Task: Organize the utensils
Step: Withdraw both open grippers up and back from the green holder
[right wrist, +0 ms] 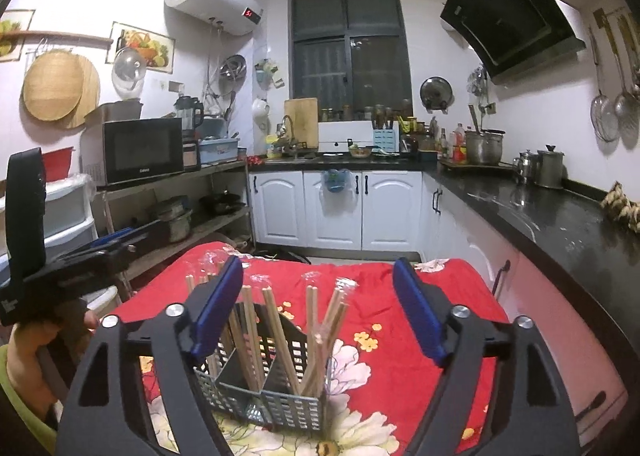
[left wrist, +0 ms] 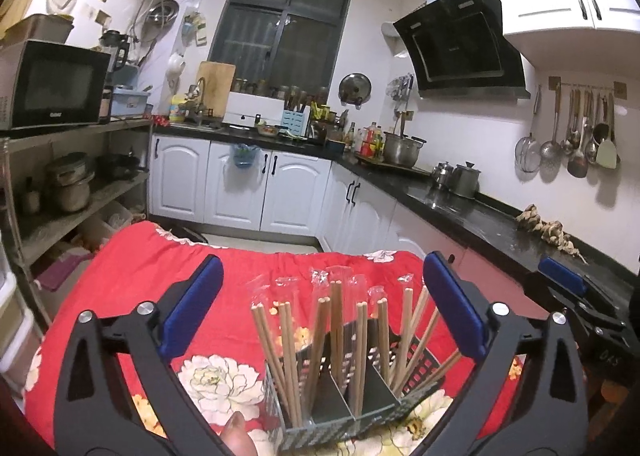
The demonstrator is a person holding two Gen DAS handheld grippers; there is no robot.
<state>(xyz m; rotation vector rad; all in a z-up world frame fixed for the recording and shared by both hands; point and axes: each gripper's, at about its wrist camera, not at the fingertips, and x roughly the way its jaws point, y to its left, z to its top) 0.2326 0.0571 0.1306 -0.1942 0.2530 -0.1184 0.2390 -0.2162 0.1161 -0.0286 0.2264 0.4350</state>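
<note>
1. The left gripper (left wrist: 324, 310) is held level, its fingers (left wrist: 198, 296) spread wide and holding nothing.
2. The chopstick holder (left wrist: 348, 400) stands between those fingers on the red flowered cloth (left wrist: 140, 268), full of upright chopsticks (left wrist: 336, 320).
3. The right gripper (right wrist: 318, 310) is held level too, fingers apart and empty, with the holder by its left finger (right wrist: 218, 304).

Between my left gripper (left wrist: 323, 314) fingers stands the utensil caddy (left wrist: 352, 388), its wrapped chopsticks (left wrist: 340, 320) fanning upward and outward, some leaning toward my right finger. My right gripper (right wrist: 318, 310) is spread wide too, with the caddy under its left finger (right wrist: 218, 306) and bare red floral cloth (right wrist: 400, 356) beneath its right side. The cloth beyond the caddy lies free. The black counter (right wrist: 560, 224) flanks the bench on the right, the shelf rack (left wrist: 72, 184) on the left.
</note>
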